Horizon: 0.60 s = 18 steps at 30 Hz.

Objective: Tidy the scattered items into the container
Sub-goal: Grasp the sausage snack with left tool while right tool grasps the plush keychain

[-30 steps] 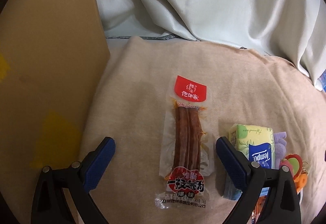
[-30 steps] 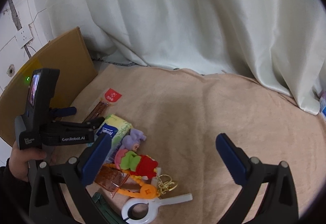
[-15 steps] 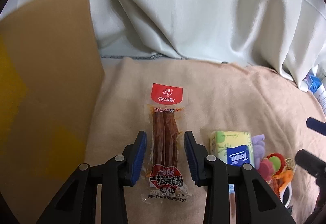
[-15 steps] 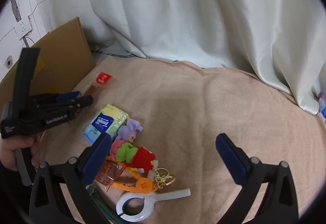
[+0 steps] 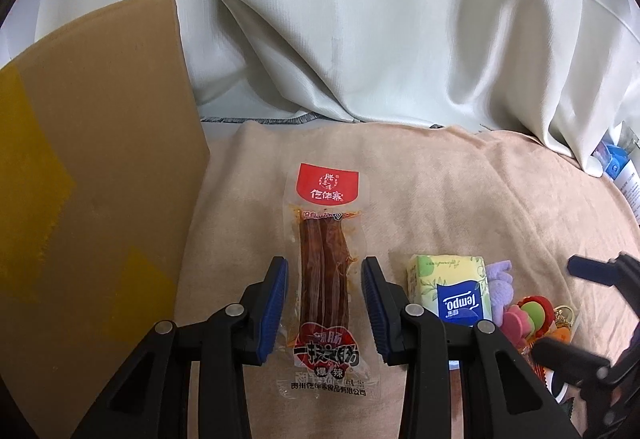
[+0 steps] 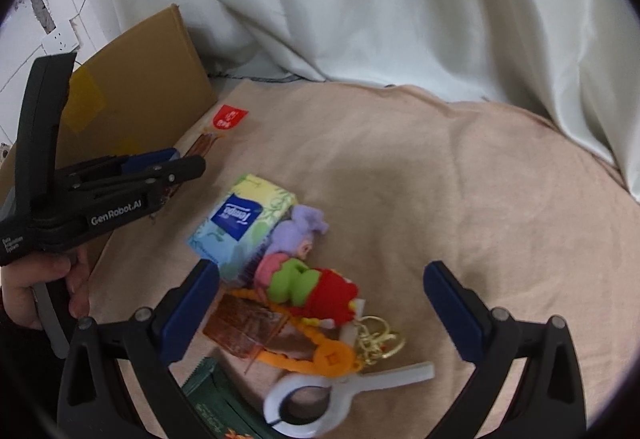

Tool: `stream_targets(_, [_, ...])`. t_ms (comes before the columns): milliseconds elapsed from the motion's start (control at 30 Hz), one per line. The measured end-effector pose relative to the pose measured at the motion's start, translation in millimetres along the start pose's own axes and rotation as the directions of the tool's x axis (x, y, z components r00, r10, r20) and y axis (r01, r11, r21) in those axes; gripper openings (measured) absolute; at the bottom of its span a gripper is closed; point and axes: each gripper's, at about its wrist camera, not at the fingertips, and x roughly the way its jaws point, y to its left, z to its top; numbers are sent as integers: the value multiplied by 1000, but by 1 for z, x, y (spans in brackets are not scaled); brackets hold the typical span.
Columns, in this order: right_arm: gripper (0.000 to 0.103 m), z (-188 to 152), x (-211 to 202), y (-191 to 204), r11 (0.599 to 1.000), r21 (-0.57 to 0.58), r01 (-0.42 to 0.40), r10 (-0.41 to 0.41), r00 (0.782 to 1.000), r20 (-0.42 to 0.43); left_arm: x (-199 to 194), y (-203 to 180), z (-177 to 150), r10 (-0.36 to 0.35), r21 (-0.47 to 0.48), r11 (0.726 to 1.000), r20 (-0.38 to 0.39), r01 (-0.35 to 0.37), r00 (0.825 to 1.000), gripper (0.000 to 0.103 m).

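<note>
Presently the left gripper stands narrowed about the sausage packet, pads on either side of its lower half, though firm contact cannot be confirmed; the slick film may slip or crumple on lifting. Right of the packet the right gripper hangs wide open and empty, and left of the packet stands the cardboard box, whose wall could catch the packet's far end

The sausage packet lay on the blanket between the left gripper fingers, the cardboard box to its left, the tissue pack and plush toys to its right.
</note>
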Motion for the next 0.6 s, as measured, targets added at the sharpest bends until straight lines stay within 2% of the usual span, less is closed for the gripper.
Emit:
stream_targets(167, [91,-4,13,2,1000,8,-21,21,999,-39,-2,2,0,-2,-7,1000,1,2,1000,39])
stream_targets(233, [77,-5,16,2,1000,9,-26,27,998,-51,-3,2,0,-5,-11,1000,4,5,1000,39])
stream_targets(267, [67,-5,17,1,1000,6,-31,31,998,-57,-3,1,0,-5,-9,1000,2,5,1000,39])
stream_targets(433, [66,-7,13,3,999,-6,-43,43,997,-65,-3,1,1,-10,-12,1000,8,11,1000,39])
stream_targets(600, [64,6,-20,6,999,-12,-33,34,999,36,-13,-2,5,-12,-15,1000,35,13,999,39])
